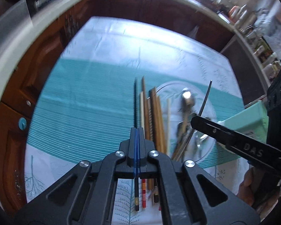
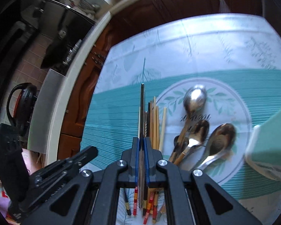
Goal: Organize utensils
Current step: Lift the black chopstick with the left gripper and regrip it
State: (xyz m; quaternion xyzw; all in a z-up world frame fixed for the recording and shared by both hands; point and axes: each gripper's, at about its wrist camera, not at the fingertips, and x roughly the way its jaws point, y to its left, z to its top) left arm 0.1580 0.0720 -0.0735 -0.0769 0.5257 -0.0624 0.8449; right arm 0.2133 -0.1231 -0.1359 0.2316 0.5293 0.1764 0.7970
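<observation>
The tablecloth (image 2: 206, 43) is pale white-blue with faint leaf and fern prints, crossed by a broad teal band (image 1: 80, 101) of fine lighter stripes. A round white patch (image 2: 239, 116) on it carries green leaf sprigs and dark lettering. The spoons (image 2: 194, 97) are shiny silver, 2 of them tinted bronze. The chopsticks (image 2: 155, 123) run from cream through tan to dark brown; several ends (image 2: 135, 198) are banded red and yellow. A black chopstick (image 1: 135, 101) has a yellowish mark near its end. Both grippers (image 1: 137, 140) are black with blue pads (image 2: 136, 161). A mint-green box (image 1: 252, 120) sits to the right. The cabinets (image 1: 24, 86) are reddish-brown wood, edged by a cream counter (image 1: 7, 56).
</observation>
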